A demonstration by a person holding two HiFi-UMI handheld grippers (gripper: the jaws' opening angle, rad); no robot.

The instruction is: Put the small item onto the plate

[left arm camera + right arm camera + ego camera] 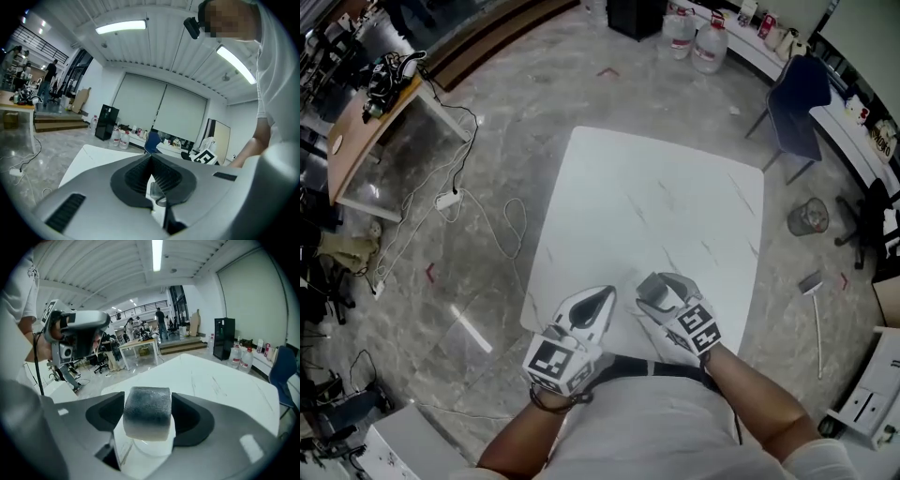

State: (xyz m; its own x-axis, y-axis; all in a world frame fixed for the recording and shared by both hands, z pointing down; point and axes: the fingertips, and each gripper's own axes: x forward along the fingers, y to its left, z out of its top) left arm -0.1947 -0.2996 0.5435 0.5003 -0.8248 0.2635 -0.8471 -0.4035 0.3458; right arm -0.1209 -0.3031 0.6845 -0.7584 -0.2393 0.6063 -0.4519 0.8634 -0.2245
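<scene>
My right gripper [147, 420] is shut on a small block [146, 412], dark grey on top and white below, and holds it just above the white marble table [656, 206]. Under the block lies a pale round plate [149, 449], only partly seen between the jaws. In the head view both grippers hover over the table's near edge, the right gripper [661, 289] beside the left gripper [598, 300]. The left gripper [151, 161] has its ribbed pads [164, 176] pressed together. A small clear curved thing [157, 194] shows in the gap behind them; I cannot tell if it is held.
A blue chair [795, 108] stands past the table's far right corner, with a wire bin [807, 217] on the floor to the right. Water bottles [694, 37] stand at the back. A wooden desk [366, 122] and loose cables [478, 216] are on the left.
</scene>
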